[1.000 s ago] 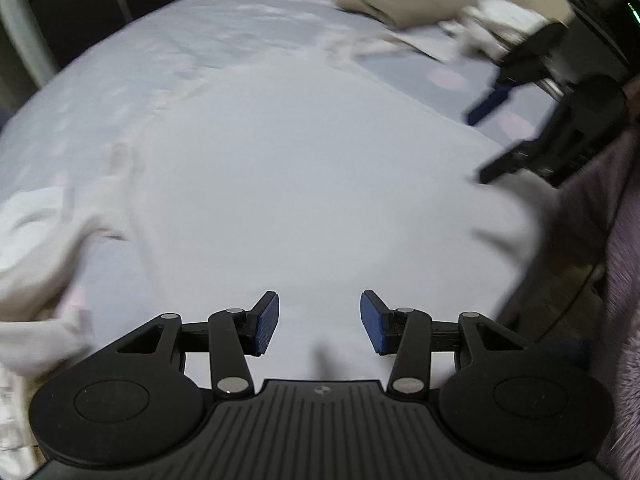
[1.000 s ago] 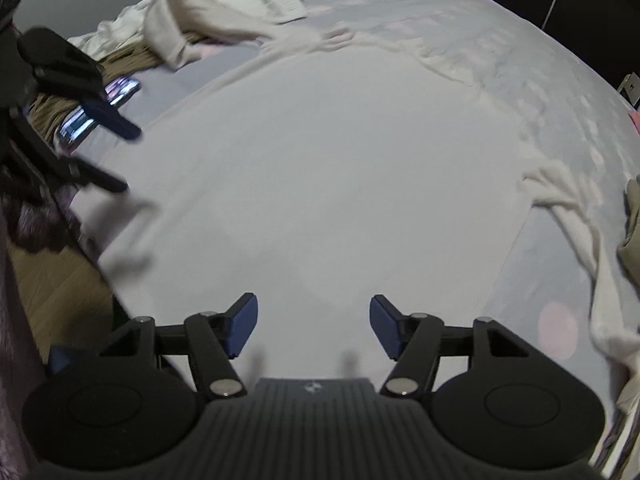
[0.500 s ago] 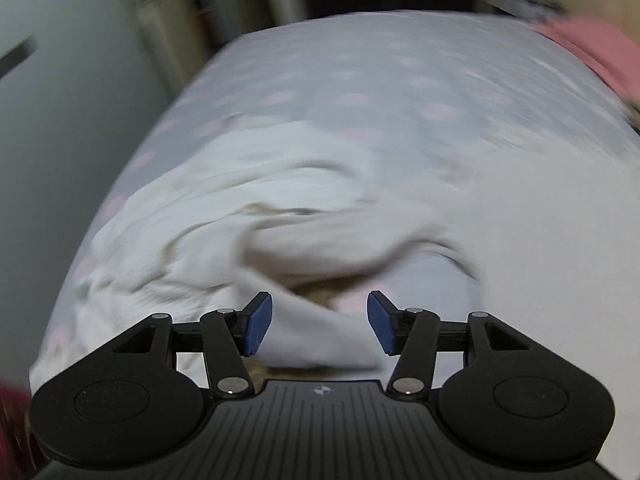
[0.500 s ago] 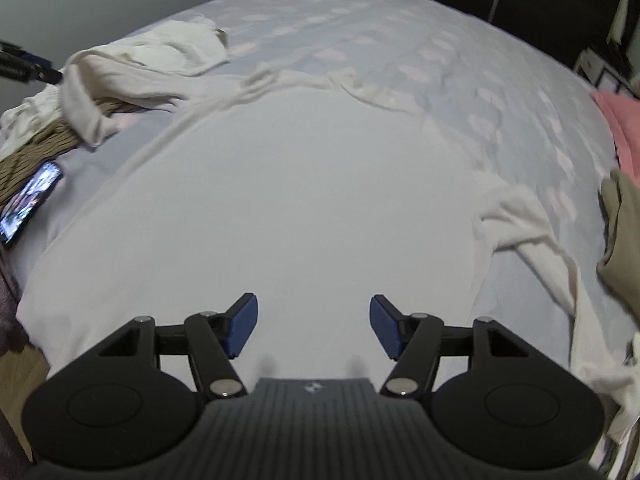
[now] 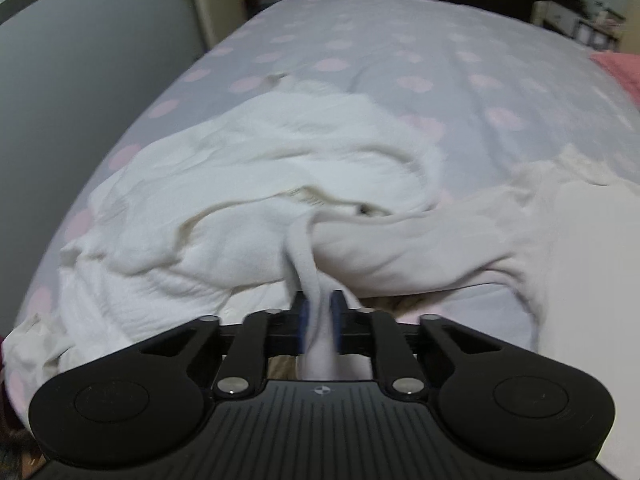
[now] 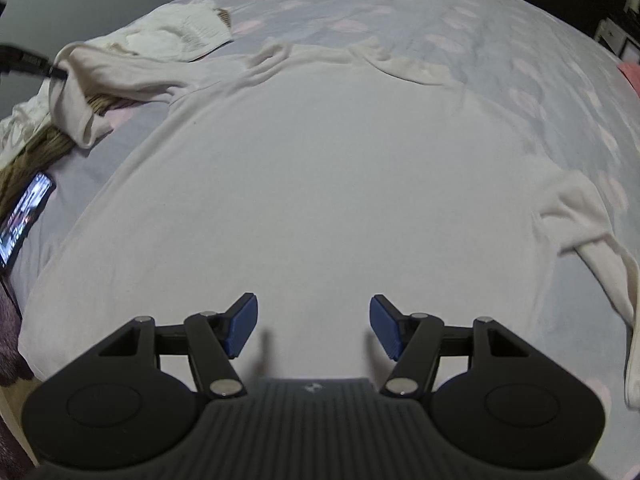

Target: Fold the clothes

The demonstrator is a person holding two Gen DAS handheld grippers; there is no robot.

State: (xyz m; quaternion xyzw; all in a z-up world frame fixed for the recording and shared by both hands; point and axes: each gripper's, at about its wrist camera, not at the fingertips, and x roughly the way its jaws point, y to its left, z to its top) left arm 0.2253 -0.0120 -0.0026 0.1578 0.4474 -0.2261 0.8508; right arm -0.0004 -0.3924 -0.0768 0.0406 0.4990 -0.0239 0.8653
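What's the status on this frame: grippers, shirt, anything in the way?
Left gripper shut on sleeve. Right gripper open over the white shirt, spread flat. Crumpled white garment beside the sleeve; phone at bed edge.

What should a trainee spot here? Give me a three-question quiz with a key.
1. True or false: the left gripper is shut on the white shirt's sleeve.
2. What lit object lies near the bed's edge, left of the white shirt in the right wrist view?
3. The right gripper is: A) shut on the hem B) open above the shirt C) holding the phone.

Key: 1 true. 2 the phone. 3 B.
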